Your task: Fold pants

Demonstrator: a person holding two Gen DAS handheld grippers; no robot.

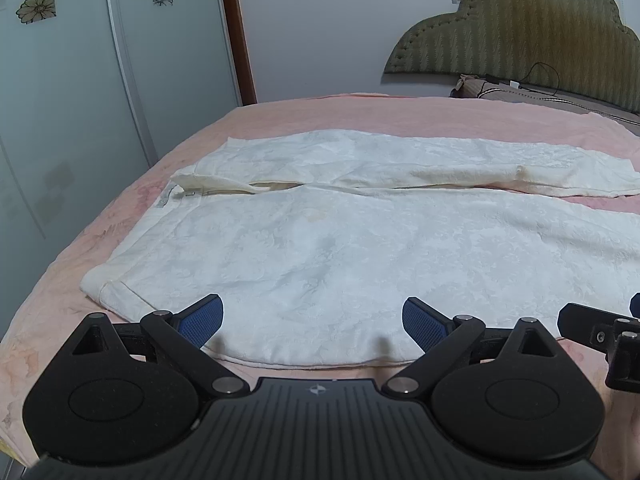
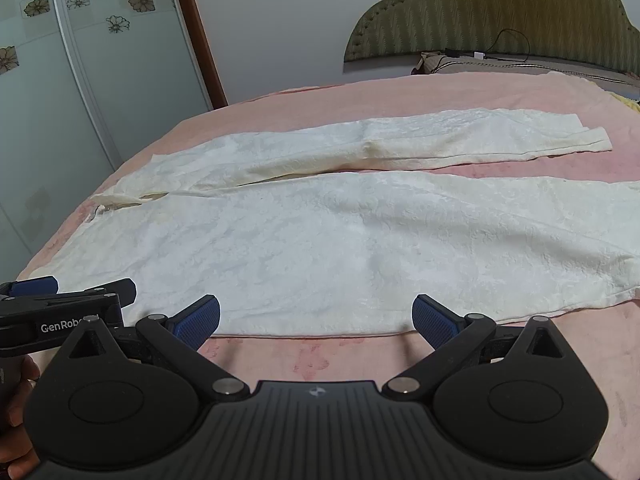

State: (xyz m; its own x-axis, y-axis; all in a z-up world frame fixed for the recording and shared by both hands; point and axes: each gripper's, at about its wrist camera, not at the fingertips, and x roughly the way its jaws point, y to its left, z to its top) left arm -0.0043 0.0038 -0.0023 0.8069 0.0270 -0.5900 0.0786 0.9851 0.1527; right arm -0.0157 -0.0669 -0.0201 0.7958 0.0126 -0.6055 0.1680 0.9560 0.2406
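White patterned pants [image 1: 340,236] lie spread flat on a pink bed, waistband at the left, both legs running to the right; they also show in the right wrist view [image 2: 360,232]. My left gripper [image 1: 312,320] is open and empty, its blue pads over the near edge of the near leg close to the waist. My right gripper [image 2: 316,318] is open and empty, at the near edge of the near leg, further along it. The left gripper also shows at the left of the right wrist view [image 2: 68,300].
The pink bed cover [image 2: 320,360] shows in front of the pants. A green padded headboard [image 1: 520,36] and a pillow with a black cable [image 2: 480,58] are at the far right. A glass wardrobe door [image 1: 80,100] stands at the left.
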